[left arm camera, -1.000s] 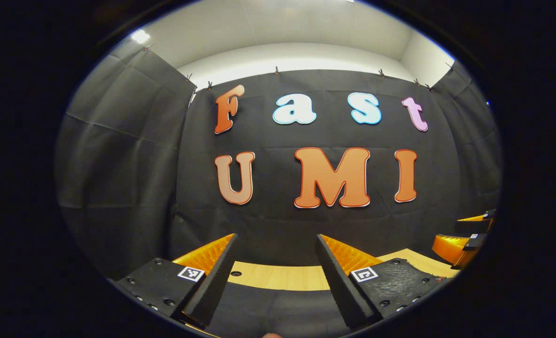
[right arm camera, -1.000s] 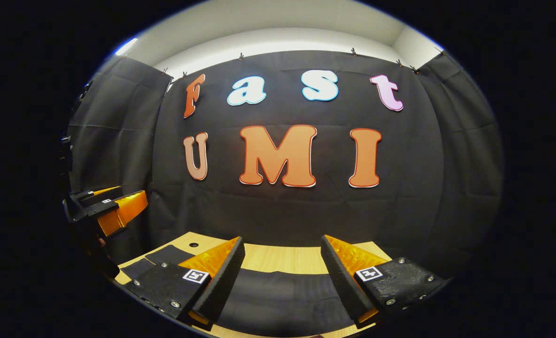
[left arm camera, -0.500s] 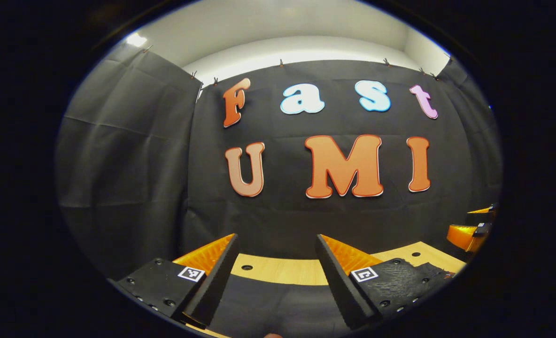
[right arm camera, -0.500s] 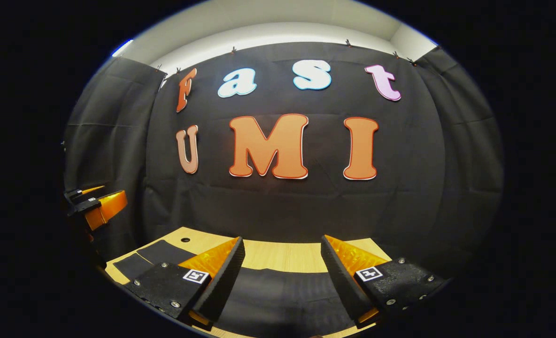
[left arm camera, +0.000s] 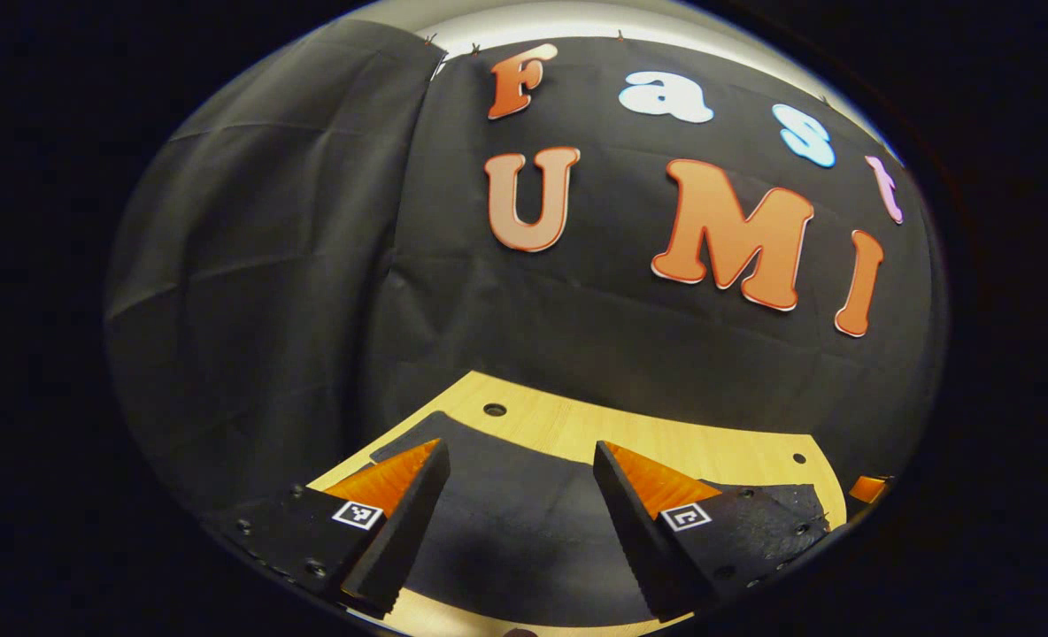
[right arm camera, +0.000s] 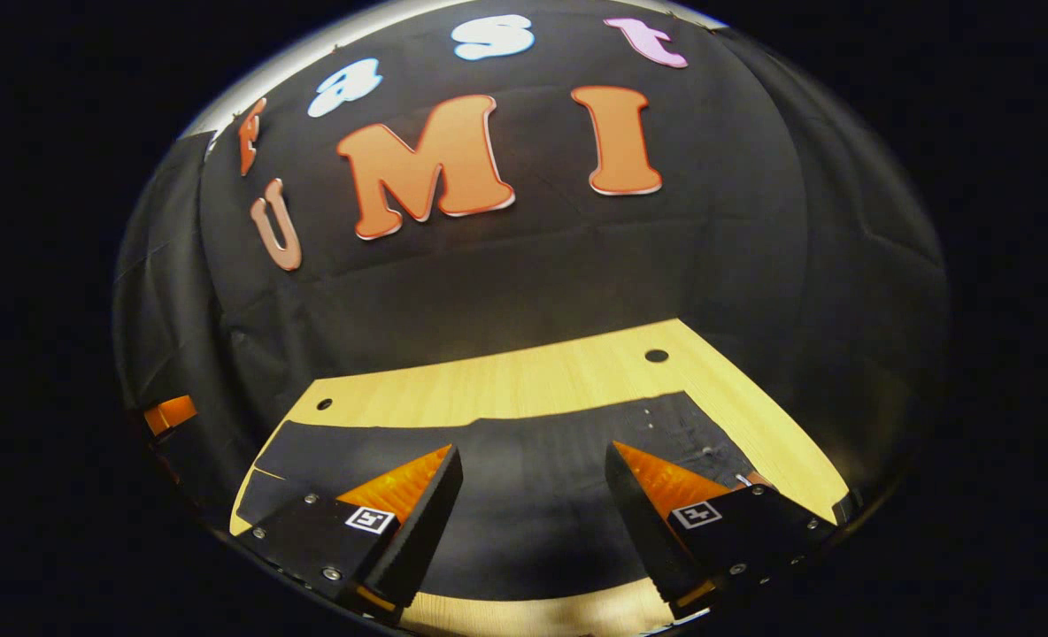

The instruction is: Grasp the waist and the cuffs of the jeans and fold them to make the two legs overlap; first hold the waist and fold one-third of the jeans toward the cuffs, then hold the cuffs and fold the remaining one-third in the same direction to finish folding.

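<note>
Black jeans [left arm camera: 506, 522] lie flat on a light wooden table [left arm camera: 666, 438]. In the left gripper view my left gripper [left arm camera: 520, 447] hovers open over one end of the cloth, holding nothing. In the right gripper view the jeans [right arm camera: 524, 513] stretch across the table [right arm camera: 533, 380] from left to right. Small rivets [right arm camera: 708, 451] show near their right end. My right gripper [right arm camera: 533, 449] is open above that stretch, with nothing between its fingers. An orange part of the left gripper [right arm camera: 170, 413] shows at the far left edge. An orange bit of the right gripper [left arm camera: 867, 488] shows at the far right.
The table has small round holes [left arm camera: 495, 410] [right arm camera: 656, 356] near its back edge. Black cloth walls close in behind the table and on both sides. Bare wood runs between the jeans and the back wall.
Both grippers have tipped downward and come lower over the table, so much more of the jeans and wood shows. Both stay open.
</note>
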`<action>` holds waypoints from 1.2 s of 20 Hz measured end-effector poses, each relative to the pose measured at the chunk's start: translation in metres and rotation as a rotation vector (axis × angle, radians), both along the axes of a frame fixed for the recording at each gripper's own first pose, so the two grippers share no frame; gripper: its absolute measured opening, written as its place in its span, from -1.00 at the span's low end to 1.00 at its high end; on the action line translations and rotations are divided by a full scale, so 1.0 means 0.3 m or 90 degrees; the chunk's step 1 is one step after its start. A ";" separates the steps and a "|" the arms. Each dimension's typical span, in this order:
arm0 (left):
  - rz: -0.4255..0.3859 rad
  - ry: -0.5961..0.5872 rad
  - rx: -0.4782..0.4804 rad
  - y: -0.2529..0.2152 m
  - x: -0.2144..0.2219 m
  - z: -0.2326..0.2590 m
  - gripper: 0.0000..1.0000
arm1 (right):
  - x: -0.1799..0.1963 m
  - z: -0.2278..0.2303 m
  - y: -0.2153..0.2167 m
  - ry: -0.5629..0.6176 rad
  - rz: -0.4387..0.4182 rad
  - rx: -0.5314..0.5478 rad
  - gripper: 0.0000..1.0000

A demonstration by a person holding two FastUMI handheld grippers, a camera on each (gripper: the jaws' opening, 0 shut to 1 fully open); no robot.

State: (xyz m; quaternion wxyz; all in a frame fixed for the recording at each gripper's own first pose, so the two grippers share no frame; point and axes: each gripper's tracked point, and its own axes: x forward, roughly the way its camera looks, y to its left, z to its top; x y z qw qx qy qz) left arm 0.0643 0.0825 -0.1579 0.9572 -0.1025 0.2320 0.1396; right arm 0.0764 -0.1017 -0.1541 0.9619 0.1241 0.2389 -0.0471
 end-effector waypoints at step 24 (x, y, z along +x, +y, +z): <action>0.195 0.479 -0.311 0.249 -0.165 -0.711 0.97 | -0.054 -0.433 -0.314 0.306 -0.237 0.271 0.94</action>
